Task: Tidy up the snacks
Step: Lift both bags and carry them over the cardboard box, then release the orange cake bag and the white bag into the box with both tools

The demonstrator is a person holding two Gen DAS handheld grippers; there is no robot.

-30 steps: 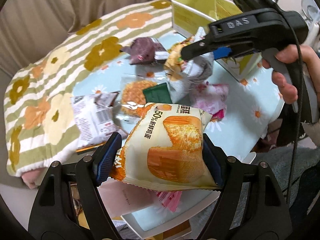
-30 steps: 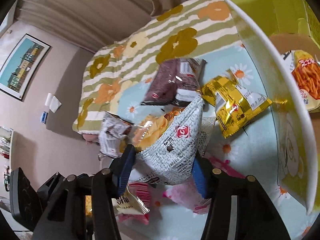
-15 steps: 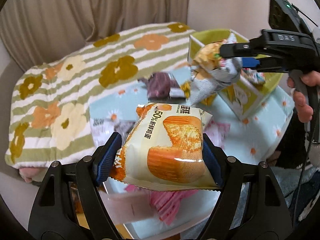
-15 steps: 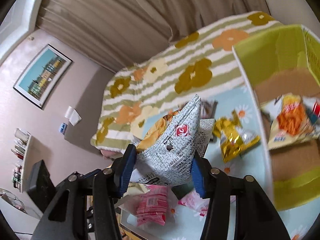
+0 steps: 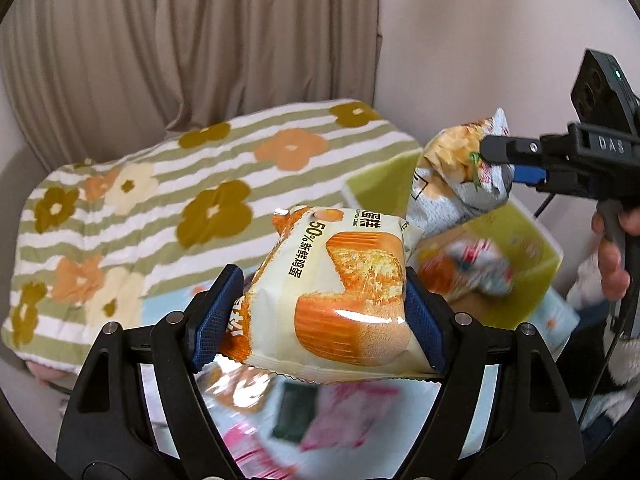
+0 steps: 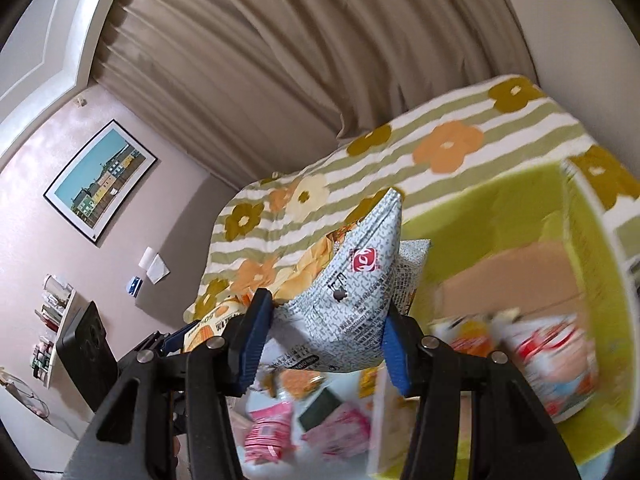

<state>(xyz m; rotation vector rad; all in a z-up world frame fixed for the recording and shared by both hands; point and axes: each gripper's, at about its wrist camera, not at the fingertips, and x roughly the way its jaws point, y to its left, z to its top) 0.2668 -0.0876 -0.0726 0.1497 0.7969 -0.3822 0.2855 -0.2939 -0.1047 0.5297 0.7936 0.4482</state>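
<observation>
My left gripper (image 5: 320,316) is shut on a cream and orange egg cake packet (image 5: 340,300), held in the air above the table. My right gripper (image 6: 324,344) is shut on a grey patterned snack bag (image 6: 356,304) and holds it over the rim of the yellow-green box (image 6: 592,256). In the left wrist view the right gripper (image 5: 512,156) and its grey bag (image 5: 460,184) hang above that box (image 5: 532,276), to the right of my cake packet. A red and white snack bag (image 6: 552,356) lies inside the box.
Pink packets (image 6: 340,432) and a dark green packet (image 6: 320,408) lie on the light blue daisy cloth (image 5: 168,304) below. A striped floral blanket (image 5: 160,208) covers the bed behind. Curtains (image 5: 180,48) hang at the back.
Both grippers have risen and moved right toward the box with their packets. The right gripper's grey bag went from over the table's snacks to over the box.
</observation>
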